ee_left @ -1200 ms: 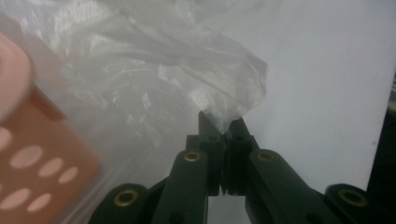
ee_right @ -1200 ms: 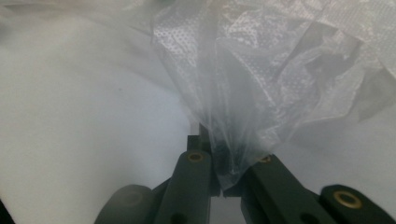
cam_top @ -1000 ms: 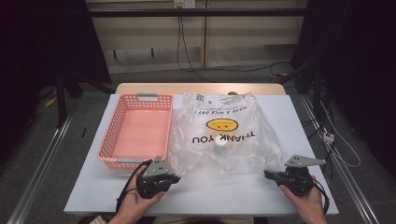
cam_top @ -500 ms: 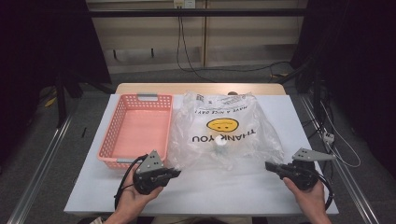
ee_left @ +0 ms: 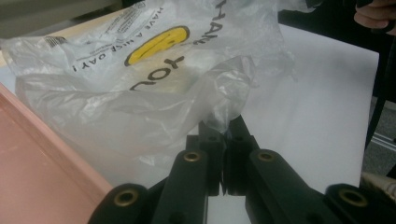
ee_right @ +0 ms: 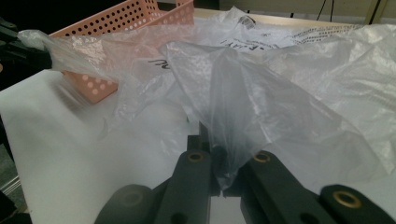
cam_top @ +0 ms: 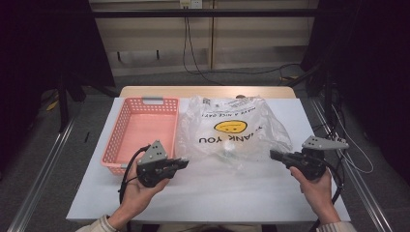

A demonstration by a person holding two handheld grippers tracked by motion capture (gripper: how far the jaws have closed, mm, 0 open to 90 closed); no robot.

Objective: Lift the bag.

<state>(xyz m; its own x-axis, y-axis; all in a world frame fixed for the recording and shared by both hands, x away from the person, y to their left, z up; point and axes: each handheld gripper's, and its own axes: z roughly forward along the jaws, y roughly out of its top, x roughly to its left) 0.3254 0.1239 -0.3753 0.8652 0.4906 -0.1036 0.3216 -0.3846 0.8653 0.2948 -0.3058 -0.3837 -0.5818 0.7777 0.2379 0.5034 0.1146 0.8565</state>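
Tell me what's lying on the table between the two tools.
In the high view, the near edge of the clear plastic bag stretches from the left tool to the right tool, over the white table; each tool pinches a corner.

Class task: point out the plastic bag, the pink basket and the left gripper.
plastic bag (cam_top: 233,126), high view, yellow smiley print.
pink basket (cam_top: 124,123), high view, left wall.
left gripper (cam_top: 183,163), high view, jaw tips.
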